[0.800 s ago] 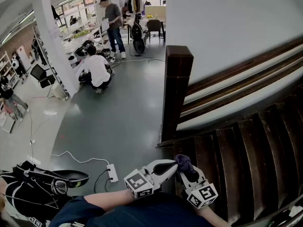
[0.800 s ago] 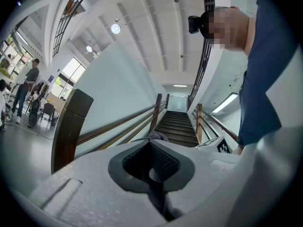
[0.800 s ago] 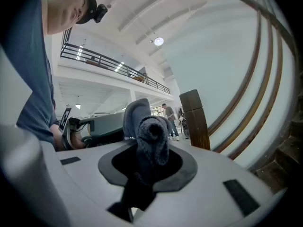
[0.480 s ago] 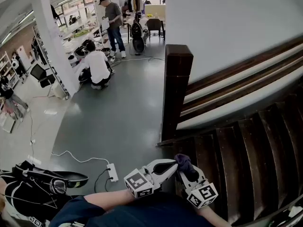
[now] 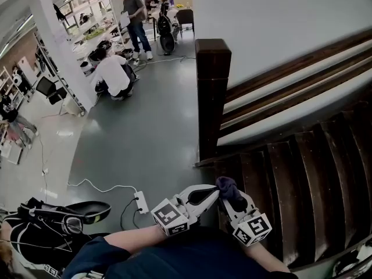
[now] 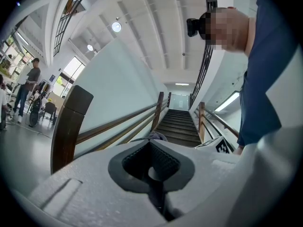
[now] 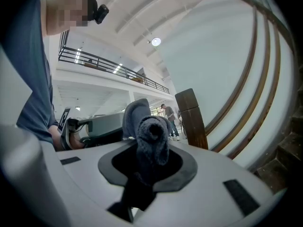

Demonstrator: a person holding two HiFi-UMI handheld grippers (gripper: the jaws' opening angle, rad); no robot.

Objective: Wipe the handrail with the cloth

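In the head view a dark grey cloth (image 5: 228, 187) sticks up bunched from my right gripper (image 5: 233, 199), which is shut on it low in the picture, over the lowest stairs. My left gripper (image 5: 210, 194) is shut beside it, its tip against the cloth. The dark wooden handrail (image 5: 290, 67) climbs to the right along the white wall from a square newel post (image 5: 212, 97), well ahead of both grippers. In the right gripper view the cloth (image 7: 152, 137) fills the jaws, with the post (image 7: 191, 119) beyond. In the left gripper view nothing lies between my left gripper's (image 6: 150, 148) jaws; the cloth's edge (image 6: 155, 136) peeks past them.
Dark wooden stair treads (image 5: 302, 179) run to the right. A grey floor (image 5: 151, 115) lies left of the post, with a white power strip (image 5: 141, 201) and cable on it. One person crouches (image 5: 111, 74) and another stands (image 5: 133, 13) farther off. A black seat (image 5: 81, 212) is at lower left.
Both grippers and the cloth sit slightly higher in the head view, and the scene has shifted a little left. The right gripper's hold on the cloth is unchanged.
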